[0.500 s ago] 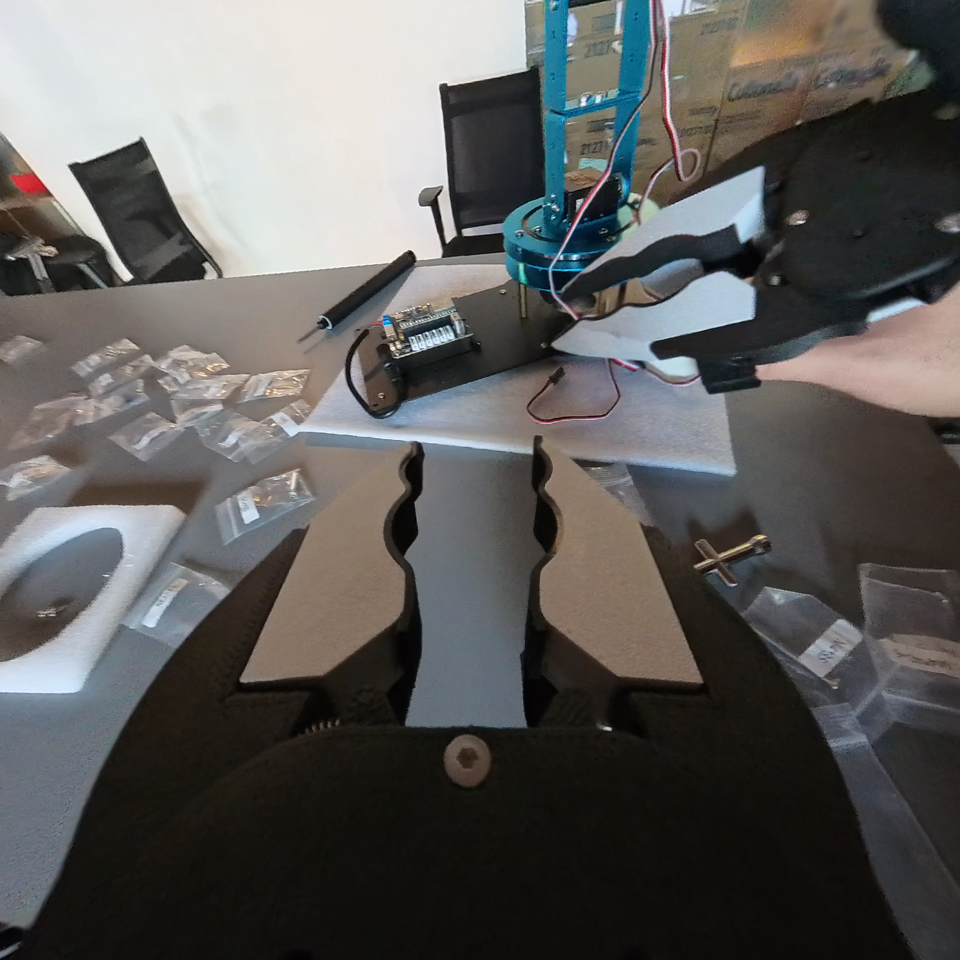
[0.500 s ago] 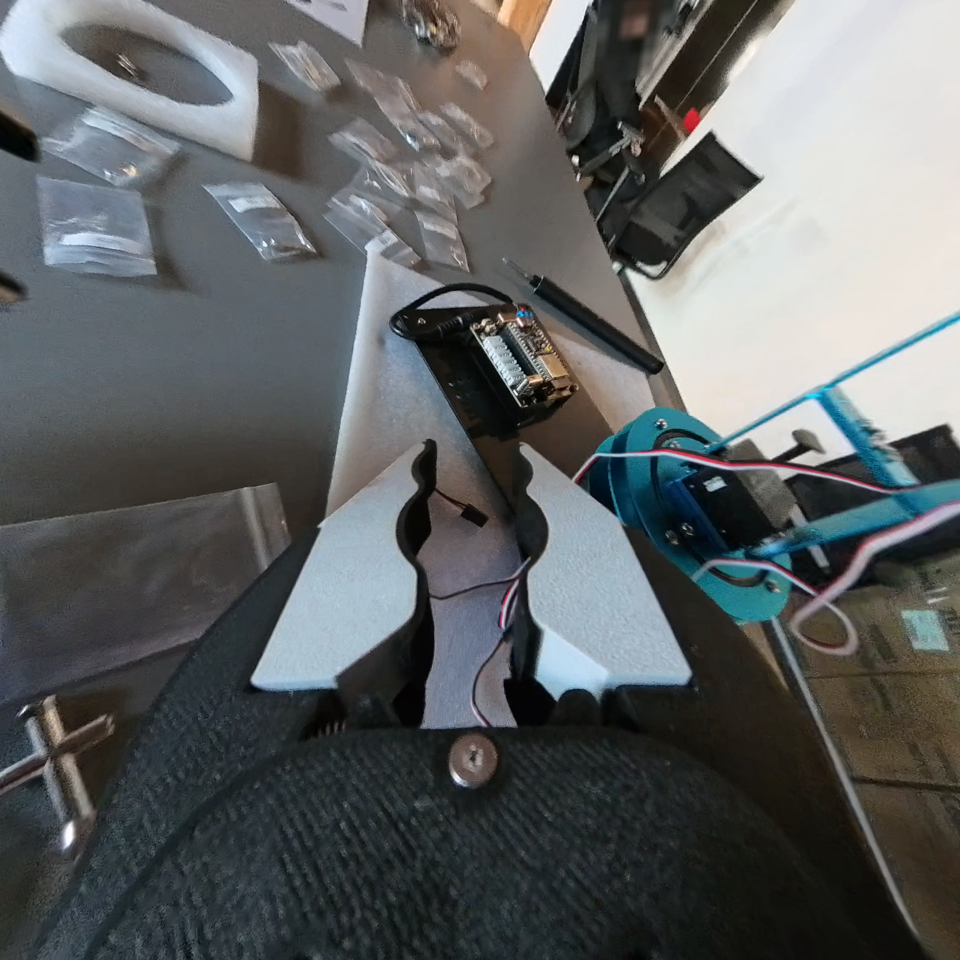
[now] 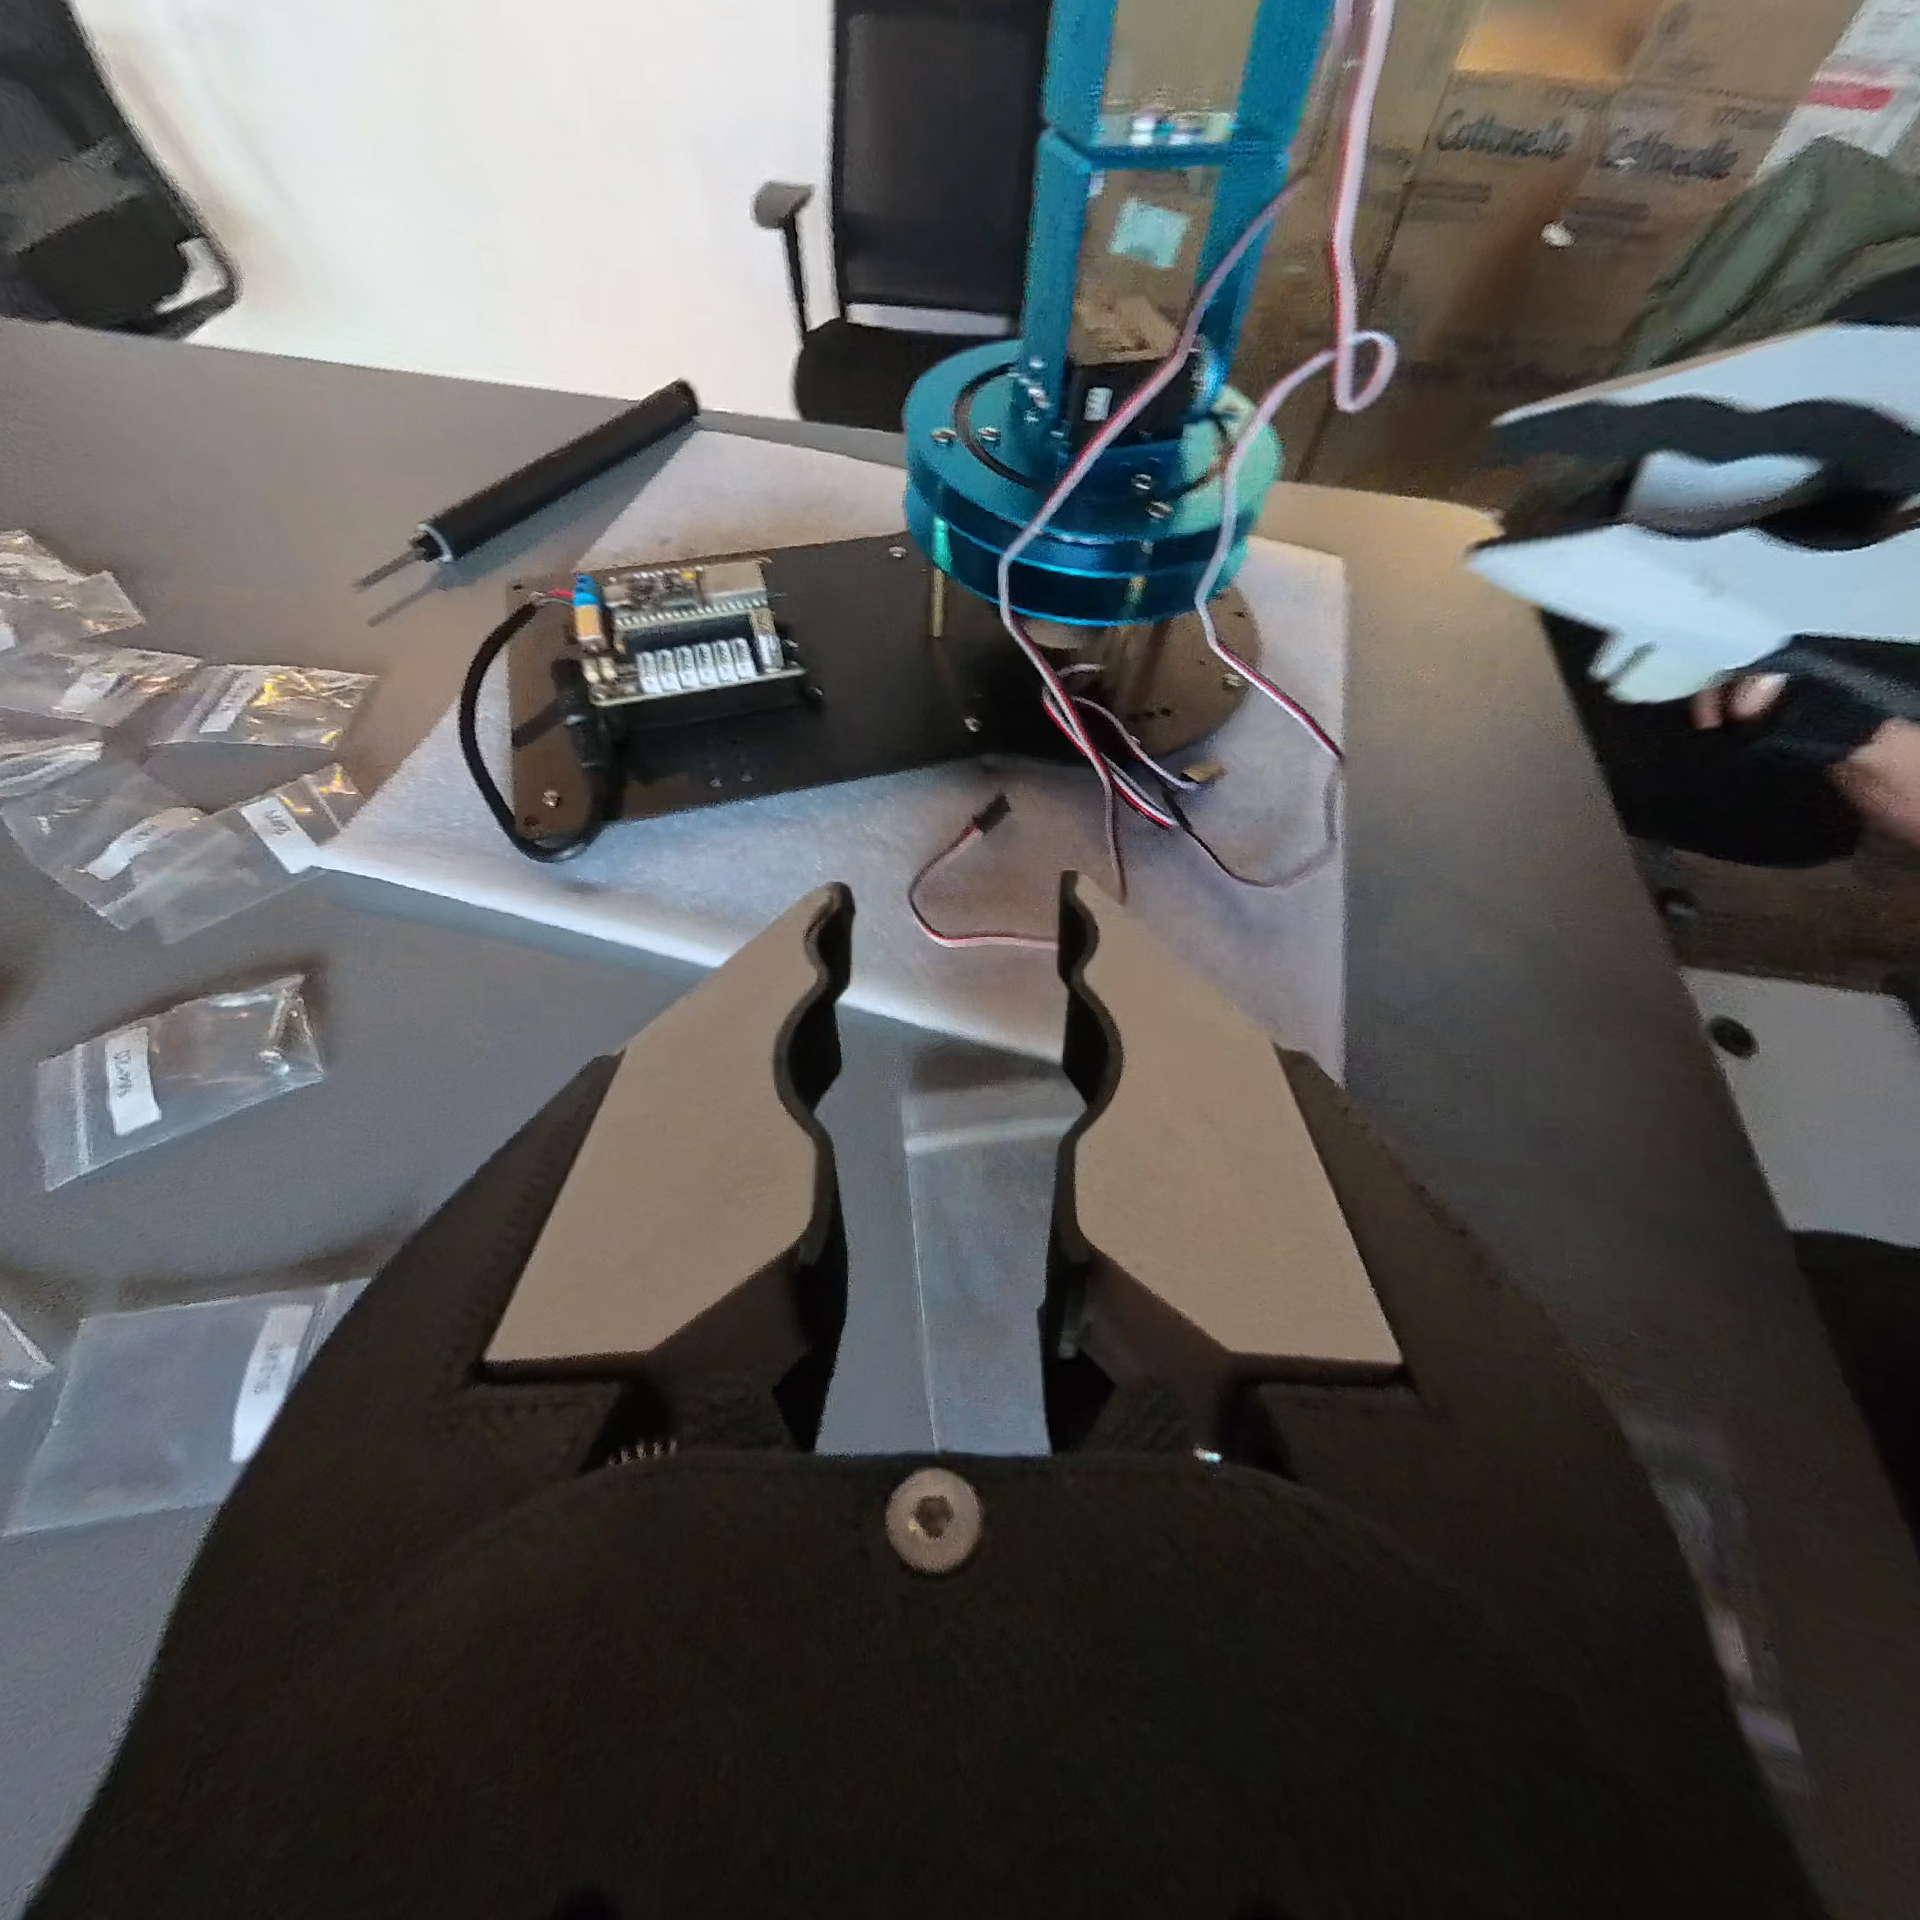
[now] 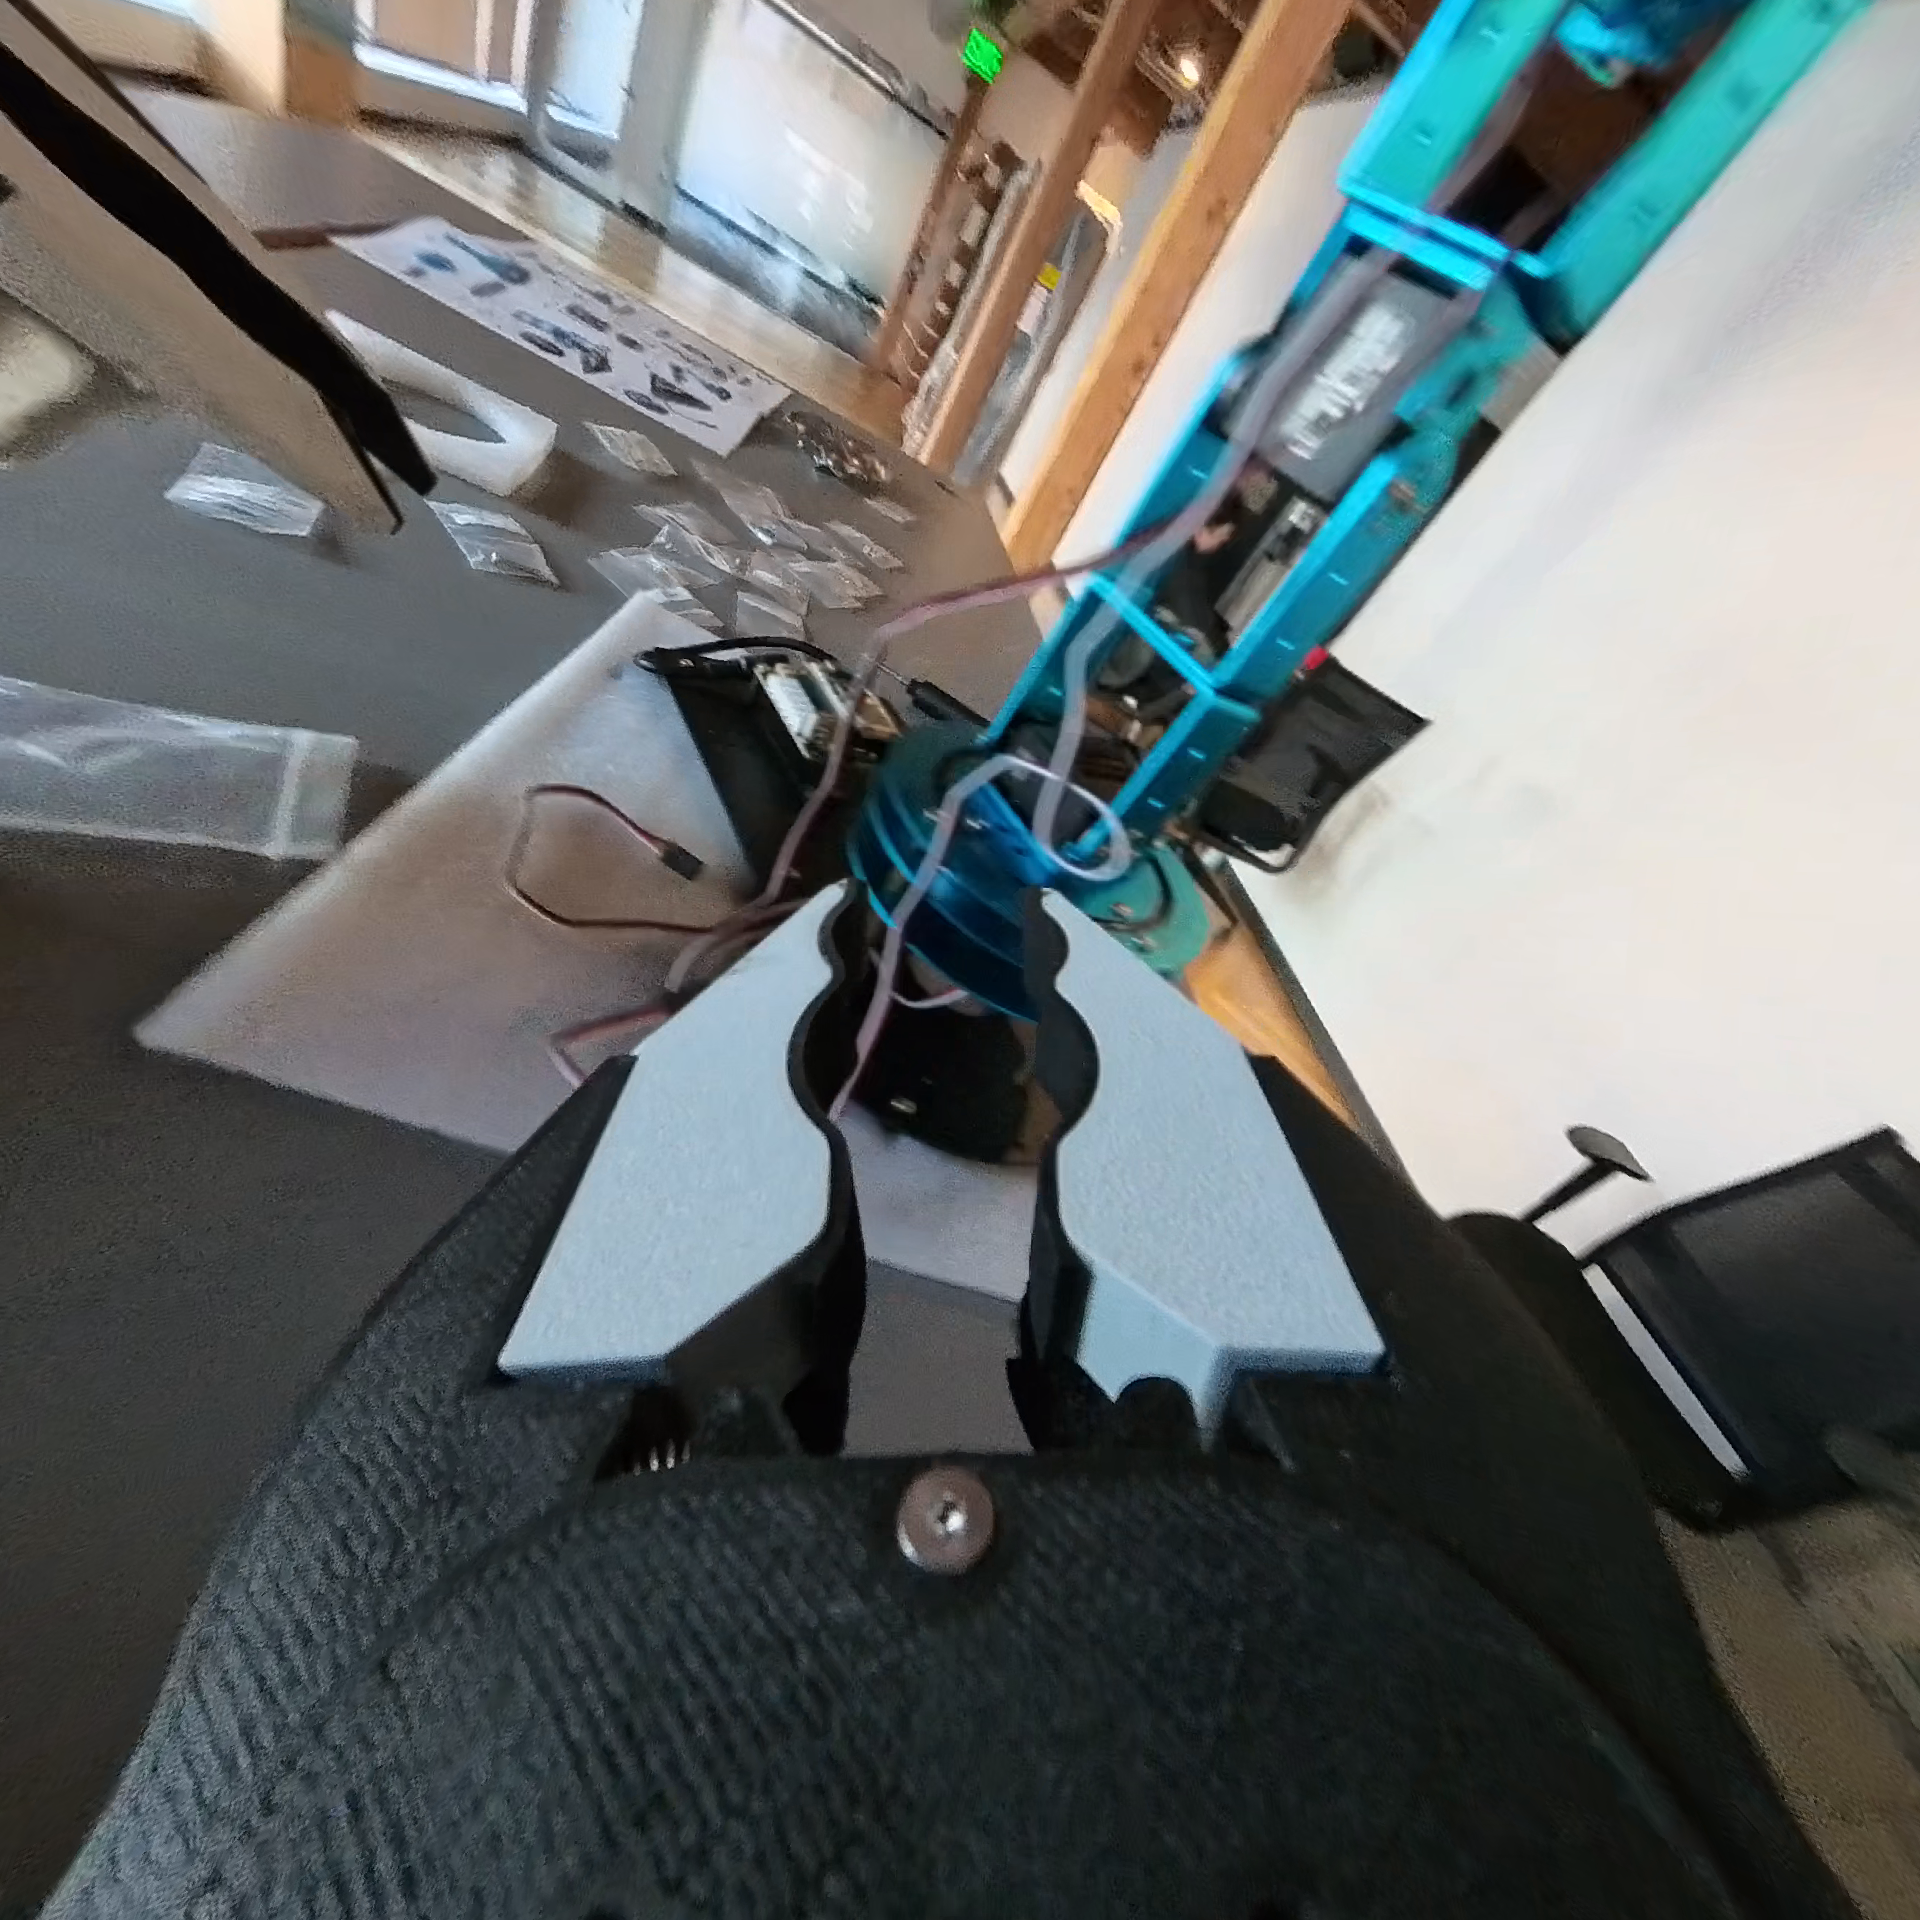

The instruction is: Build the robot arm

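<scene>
At far left on the table [image 3: 1507, 935] I see small parts bags [image 3: 177, 1081]; my left gripper [image 3: 951, 909] hangs parted and empty before the foam sheet [image 3: 727, 873]; my right gripper [image 4: 935, 904], parted, empty, faces the blue arm's base [image 4: 935, 831].

The left hand-held gripper [image 3: 951, 904] and right hand-held gripper [image 4: 935, 909] both hang empty, fingers parted.

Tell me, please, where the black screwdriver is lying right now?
In the left wrist view the black screwdriver lies on the grey table, upper left, just beyond the white foam sheet and the circuit board.
</scene>
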`<state>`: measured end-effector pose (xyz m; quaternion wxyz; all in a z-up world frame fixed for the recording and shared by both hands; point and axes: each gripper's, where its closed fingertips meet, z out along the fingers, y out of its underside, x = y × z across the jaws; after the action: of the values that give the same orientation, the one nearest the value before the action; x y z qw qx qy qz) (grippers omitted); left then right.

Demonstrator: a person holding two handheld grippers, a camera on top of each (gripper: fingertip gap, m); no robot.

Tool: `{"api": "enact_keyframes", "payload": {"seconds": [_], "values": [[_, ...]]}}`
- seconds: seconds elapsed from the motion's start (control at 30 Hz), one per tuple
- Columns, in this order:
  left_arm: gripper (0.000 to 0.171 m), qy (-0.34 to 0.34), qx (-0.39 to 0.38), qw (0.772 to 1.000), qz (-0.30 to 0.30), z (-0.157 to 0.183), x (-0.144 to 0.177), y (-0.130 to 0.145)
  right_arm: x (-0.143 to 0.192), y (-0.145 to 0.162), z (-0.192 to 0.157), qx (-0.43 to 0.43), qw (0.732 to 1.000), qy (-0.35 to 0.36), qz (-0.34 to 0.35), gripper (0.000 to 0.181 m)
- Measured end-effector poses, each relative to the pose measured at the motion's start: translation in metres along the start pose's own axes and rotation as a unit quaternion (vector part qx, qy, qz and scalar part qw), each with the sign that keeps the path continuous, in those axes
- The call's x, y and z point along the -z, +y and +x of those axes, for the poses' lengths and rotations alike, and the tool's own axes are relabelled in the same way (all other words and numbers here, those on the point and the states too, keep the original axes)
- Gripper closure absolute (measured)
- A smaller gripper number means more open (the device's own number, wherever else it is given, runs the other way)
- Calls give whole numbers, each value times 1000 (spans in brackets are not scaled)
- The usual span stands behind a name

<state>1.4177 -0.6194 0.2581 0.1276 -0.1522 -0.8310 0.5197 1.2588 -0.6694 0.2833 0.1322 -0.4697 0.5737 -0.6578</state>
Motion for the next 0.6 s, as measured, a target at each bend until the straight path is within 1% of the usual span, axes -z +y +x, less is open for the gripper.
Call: {"api": "enact_keyframes", "payload": {"seconds": [0.1, 0.17, 0.2, 0.23, 0.27, 0.3, 0.43, 0.5, 0.6], "values": [[129, -52, 27, 998, -5, -7, -28, -9, 0, 26, 45, -1, 999, -41, 18, 151], [128, -84, 57, 995, 2, -15, -38, -14, -6, 48, 64, -1, 996, -89, 2, 143], [128, -97, 67, 993, 8, -18, -40, -17, -8, 58, 69, -9, 993, -119, -4, 142], [129, -110, 76, 991, 12, -21, -39, -19, -11, 66, 71, -24, 988, -154, -12, 138], [132, -122, 85, 989, 14, -24, -38, -19, -13, 73, 74, -47, 983, -179, -20, 129], [132, -128, 93, 987, 17, -23, -35, -19, -15, 76, 78, -71, 978, -197, -23, 125], [136, -171, 119, 978, 23, -17, -15, -6, -23, 87, 81, -128, 956, -261, -25, 122], [138, -170, 131, 976, 29, -8, -6, 1, -26, 96, 79, -142, 948, -282, -46, 114], [145, -153, 140, 977, 41, 4, 6, 6, -22, 97, 72, -167, 937, -305, -38, 115]]}}
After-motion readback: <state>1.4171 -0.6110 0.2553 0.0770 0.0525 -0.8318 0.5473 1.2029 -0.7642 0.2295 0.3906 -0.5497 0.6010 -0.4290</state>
